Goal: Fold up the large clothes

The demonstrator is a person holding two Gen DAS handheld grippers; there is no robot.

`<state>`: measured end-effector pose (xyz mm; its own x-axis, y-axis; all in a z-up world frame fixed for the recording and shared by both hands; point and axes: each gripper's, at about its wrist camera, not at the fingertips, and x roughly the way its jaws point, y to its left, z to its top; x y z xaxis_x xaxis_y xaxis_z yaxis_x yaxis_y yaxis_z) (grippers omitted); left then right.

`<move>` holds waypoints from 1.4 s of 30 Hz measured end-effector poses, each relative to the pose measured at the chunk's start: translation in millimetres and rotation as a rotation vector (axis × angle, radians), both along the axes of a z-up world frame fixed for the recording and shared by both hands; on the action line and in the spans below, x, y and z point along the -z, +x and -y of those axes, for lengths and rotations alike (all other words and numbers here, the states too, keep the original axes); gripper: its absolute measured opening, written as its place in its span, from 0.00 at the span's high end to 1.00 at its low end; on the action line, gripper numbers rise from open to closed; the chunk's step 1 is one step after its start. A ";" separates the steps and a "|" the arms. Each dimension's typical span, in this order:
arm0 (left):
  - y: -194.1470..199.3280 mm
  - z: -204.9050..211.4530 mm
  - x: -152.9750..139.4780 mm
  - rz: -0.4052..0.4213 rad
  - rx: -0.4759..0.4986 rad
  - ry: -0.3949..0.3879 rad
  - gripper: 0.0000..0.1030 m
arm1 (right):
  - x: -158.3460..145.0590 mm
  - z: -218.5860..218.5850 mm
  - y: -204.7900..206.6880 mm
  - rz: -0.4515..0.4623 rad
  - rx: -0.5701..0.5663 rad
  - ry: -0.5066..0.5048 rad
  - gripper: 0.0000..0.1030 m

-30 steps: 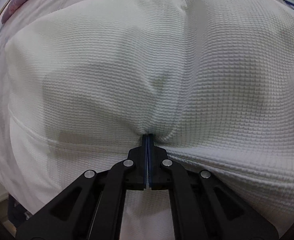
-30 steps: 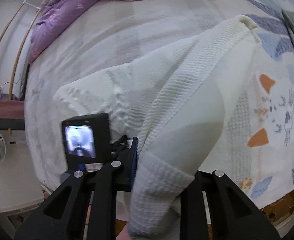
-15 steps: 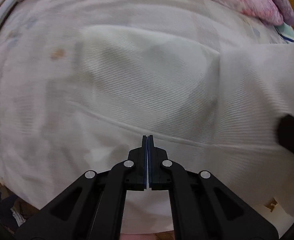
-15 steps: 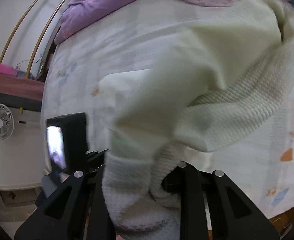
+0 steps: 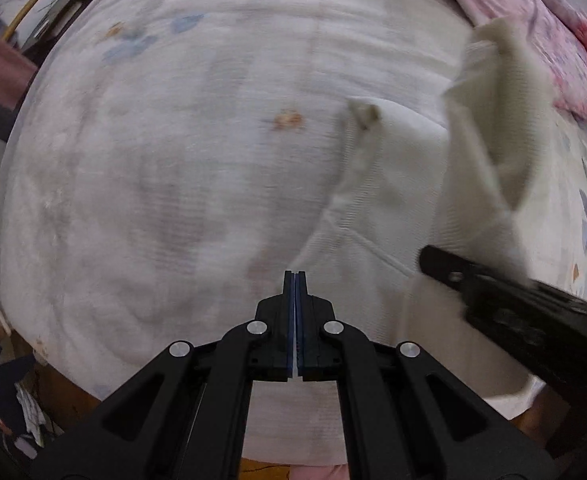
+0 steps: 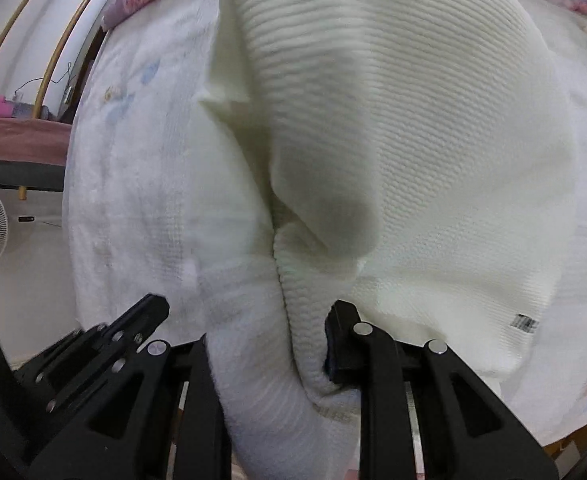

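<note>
A thick fold of the white garment (image 6: 393, 128) is being gripped by the right gripper (image 6: 293, 344); the closed, empty left gripper (image 5: 295, 280) is being held beside its edge, over the bed (image 5: 153, 160).

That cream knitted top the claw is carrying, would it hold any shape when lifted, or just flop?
Probably flop: the cream knitted top sags in soft folds from the right claw. It looks thick and ribbed, so likely fairly weighty, yet grippy enough not to slip out.
</note>
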<state>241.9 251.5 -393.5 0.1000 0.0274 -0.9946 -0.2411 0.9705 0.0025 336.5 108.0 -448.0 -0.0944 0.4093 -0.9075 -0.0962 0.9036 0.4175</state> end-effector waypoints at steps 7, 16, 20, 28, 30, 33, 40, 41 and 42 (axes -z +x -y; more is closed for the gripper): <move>-19.9 -26.6 10.3 -0.038 -0.067 -0.012 0.99 | -9.5 17.1 25.2 -0.142 0.062 0.258 0.24; -17.7 11.7 22.8 0.010 -0.087 -0.390 0.20 | -31.7 110.2 21.1 -0.087 0.222 0.187 0.19; -19.4 37.1 66.3 -0.136 -0.086 -0.402 0.43 | -26.9 135.6 12.3 -0.093 0.286 0.163 0.19; -50.6 16.1 40.4 -0.029 -0.188 -0.465 0.88 | -40.7 118.6 35.8 0.036 0.189 0.049 0.66; -55.6 9.5 23.4 -0.001 -0.186 -0.448 0.88 | -45.8 109.7 47.0 0.104 0.149 0.007 0.74; -57.8 2.9 16.5 0.018 -0.197 -0.388 0.88 | -38.2 93.9 70.2 0.126 0.115 0.011 0.75; -47.2 -11.2 97.5 -0.075 -0.308 -0.389 0.85 | 36.9 31.7 129.9 0.093 0.051 -0.074 0.76; -44.4 -11.8 106.6 -0.078 -0.314 -0.391 0.83 | 53.1 26.8 136.4 0.076 0.040 -0.101 0.78; -42.3 -13.6 114.6 -0.070 -0.326 -0.399 0.82 | 69.3 25.0 143.0 0.068 0.054 -0.102 0.78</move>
